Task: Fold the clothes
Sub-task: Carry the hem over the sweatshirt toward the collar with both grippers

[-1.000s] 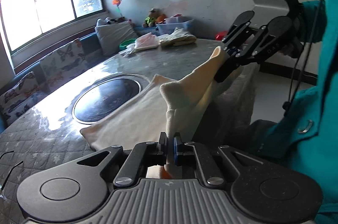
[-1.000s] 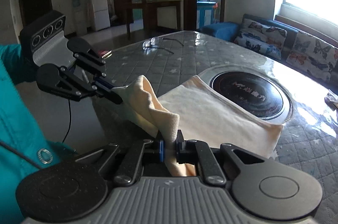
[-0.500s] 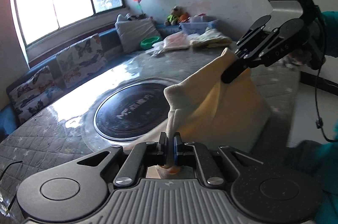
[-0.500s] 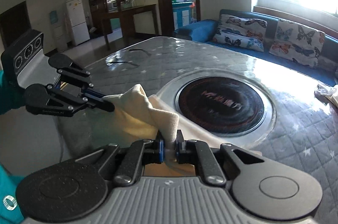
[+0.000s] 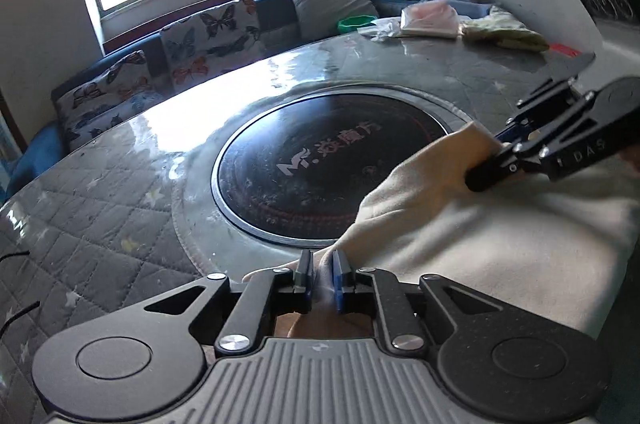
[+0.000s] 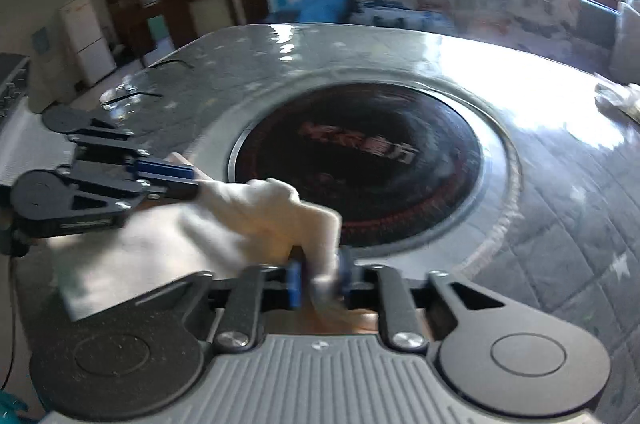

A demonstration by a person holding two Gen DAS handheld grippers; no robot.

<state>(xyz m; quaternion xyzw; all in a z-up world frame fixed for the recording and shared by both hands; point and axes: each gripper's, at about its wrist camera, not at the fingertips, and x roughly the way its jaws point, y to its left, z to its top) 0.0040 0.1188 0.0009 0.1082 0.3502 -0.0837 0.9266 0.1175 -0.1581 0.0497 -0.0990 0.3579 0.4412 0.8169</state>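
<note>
A cream garment (image 5: 480, 236) lies folded over itself on the near edge of the table, partly over the black hotplate (image 5: 320, 168). My left gripper (image 5: 322, 274) is shut on one corner of it, low over the table. My right gripper (image 6: 318, 280) is shut on the other corner; its view is blurred. In the left wrist view the right gripper (image 5: 492, 164) pinches the cloth at the right, and in the right wrist view the left gripper (image 6: 192, 180) pinches it at the left. The cloth (image 6: 256, 220) sags between the two.
The round table (image 5: 100, 192) has a grey quilted cover under glass. Folded clothes (image 5: 432, 20) and a green bowl (image 5: 354, 22) sit at its far side. A sofa with butterfly cushions (image 5: 208, 40) runs along the window. A black cable (image 6: 132, 96) lies on the table.
Both grippers carried the held corners forward over the table and down, laying the garment's raised edge over itself near the hotplate. Both stayed shut on the cloth.
</note>
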